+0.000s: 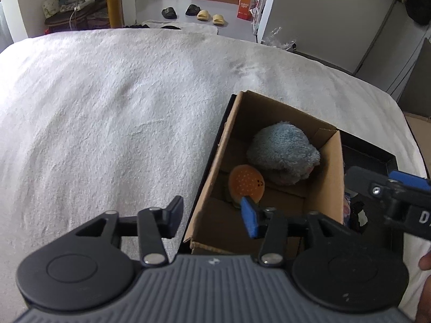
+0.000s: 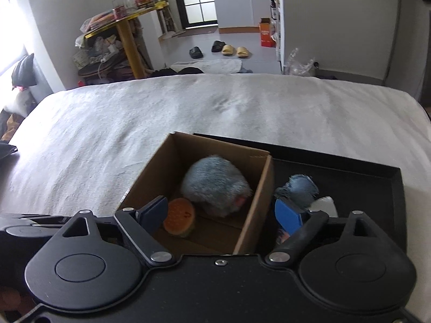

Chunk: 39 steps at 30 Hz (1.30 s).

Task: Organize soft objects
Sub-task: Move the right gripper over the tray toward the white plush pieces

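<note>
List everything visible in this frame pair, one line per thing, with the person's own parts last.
cardboard box: 1, brown, open, on the bed at the left end of the black tray
fluffy plush: 1, grey-blue, inside the box
burger plush: 1, orange with a small face, inside the box beside the fluffy plush
black tray: 1, black, on the bed under and right of the box
blue plush: 1, blue, in the tray right of the box
white item: 1, white, in the tray; unclear what it is
bed cover: 1, white, textured
slippers: 4, two black, two yellow, on the floor
orange carton: 1, on the floor
left gripper: jaws open, empty
right gripper: jaws open, empty
</note>
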Available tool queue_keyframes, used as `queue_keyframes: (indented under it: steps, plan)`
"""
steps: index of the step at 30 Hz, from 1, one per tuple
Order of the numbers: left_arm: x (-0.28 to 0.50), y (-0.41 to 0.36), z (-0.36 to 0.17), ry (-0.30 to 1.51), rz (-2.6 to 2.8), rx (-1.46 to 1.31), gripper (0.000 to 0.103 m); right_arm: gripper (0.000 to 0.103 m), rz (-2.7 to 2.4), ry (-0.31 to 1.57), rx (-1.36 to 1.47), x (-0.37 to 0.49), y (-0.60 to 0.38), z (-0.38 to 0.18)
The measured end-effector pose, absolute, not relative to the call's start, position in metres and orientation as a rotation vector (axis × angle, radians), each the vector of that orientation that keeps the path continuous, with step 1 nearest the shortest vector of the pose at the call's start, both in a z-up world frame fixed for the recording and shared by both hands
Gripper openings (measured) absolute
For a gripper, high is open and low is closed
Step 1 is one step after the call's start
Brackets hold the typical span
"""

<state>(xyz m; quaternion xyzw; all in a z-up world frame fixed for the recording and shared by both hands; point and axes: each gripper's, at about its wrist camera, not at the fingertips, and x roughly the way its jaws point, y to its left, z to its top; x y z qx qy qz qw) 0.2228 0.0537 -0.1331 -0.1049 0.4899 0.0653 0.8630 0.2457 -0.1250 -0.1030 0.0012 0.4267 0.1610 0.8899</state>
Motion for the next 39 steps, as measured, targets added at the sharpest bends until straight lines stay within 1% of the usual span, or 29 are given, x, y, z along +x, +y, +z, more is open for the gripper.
queue_keyframes:
  steps: [4,9,13,16,17,19,21,26,28,33,36,39]
  plan:
    - [0.222,0.043,-0.127,1.020,0.142,-0.188,0.066,0.090,0.318,0.879,0.027,0.245,-0.149,-0.098]
    - [0.222,0.034,-0.124,1.007,0.167,-0.157,0.074,0.091,0.282,0.887,0.033,0.247,-0.176,-0.099]
    - [0.224,0.028,-0.123,1.014,0.177,-0.147,0.075,0.091,0.270,0.898,0.049,0.249,-0.193,-0.104]
    - [0.222,0.026,-0.123,1.010,0.184,-0.134,0.079,0.090,0.260,0.896,0.075,0.250,-0.207,-0.108]
    - [0.222,0.025,-0.123,1.012,0.191,-0.130,0.079,0.089,0.256,0.898,0.085,0.250,-0.212,-0.110]
    - [0.223,0.022,-0.125,1.018,0.199,-0.114,0.081,0.082,0.247,0.914,0.113,0.252,-0.222,-0.117]
    - [0.224,0.019,-0.124,1.019,0.203,-0.100,0.082,0.077,0.241,0.927,0.152,0.254,-0.232,-0.126]
    - [0.228,0.009,-0.125,1.026,0.200,-0.058,0.083,0.076,0.215,0.959,0.224,0.257,-0.253,-0.144]
    - [0.231,0.005,-0.127,1.034,0.208,-0.038,0.084,0.073,0.211,0.978,0.251,0.259,-0.260,-0.151]
    - [0.238,-0.007,-0.128,1.049,0.224,0.002,0.084,0.071,0.210,1.018,0.299,0.265,-0.273,-0.167]
    - [0.241,-0.014,-0.129,1.053,0.227,0.027,0.084,0.068,0.201,1.043,0.326,0.269,-0.278,-0.176]
    - [0.245,-0.018,-0.131,1.060,0.231,0.039,0.084,0.068,0.207,1.050,0.336,0.272,-0.280,-0.183]
